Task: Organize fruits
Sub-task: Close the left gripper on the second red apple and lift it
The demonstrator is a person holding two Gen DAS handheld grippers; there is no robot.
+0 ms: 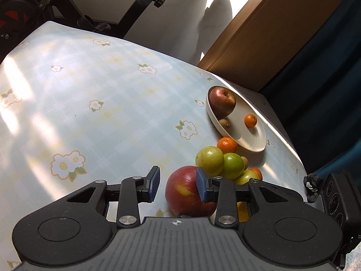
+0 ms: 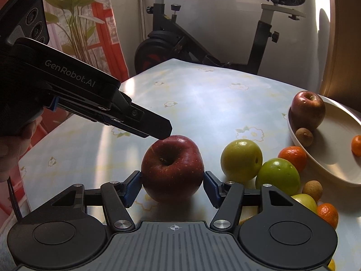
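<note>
A big red apple (image 2: 172,167) stands on the flowered tablecloth, between the open fingers of my right gripper (image 2: 172,186); the pads sit close to its sides. My left gripper (image 1: 178,184) is open above the same apple (image 1: 186,192), its tip seen in the right wrist view (image 2: 158,128) just over the apple's top. Two green apples (image 2: 241,157) (image 2: 278,176), tangerines (image 2: 292,155) and small brown fruits (image 2: 312,189) lie to the right. A white bowl (image 2: 338,169) holds a dark red apple (image 2: 308,109), a brown fruit (image 2: 304,136) and a tangerine (image 2: 356,145).
The table (image 1: 101,113) stretches left and far. An exercise bike (image 2: 180,40) stands behind it. A wooden door (image 1: 259,33) and a dark blue curtain (image 1: 327,79) are to the right, a plant (image 2: 74,18) and a red curtain to the left.
</note>
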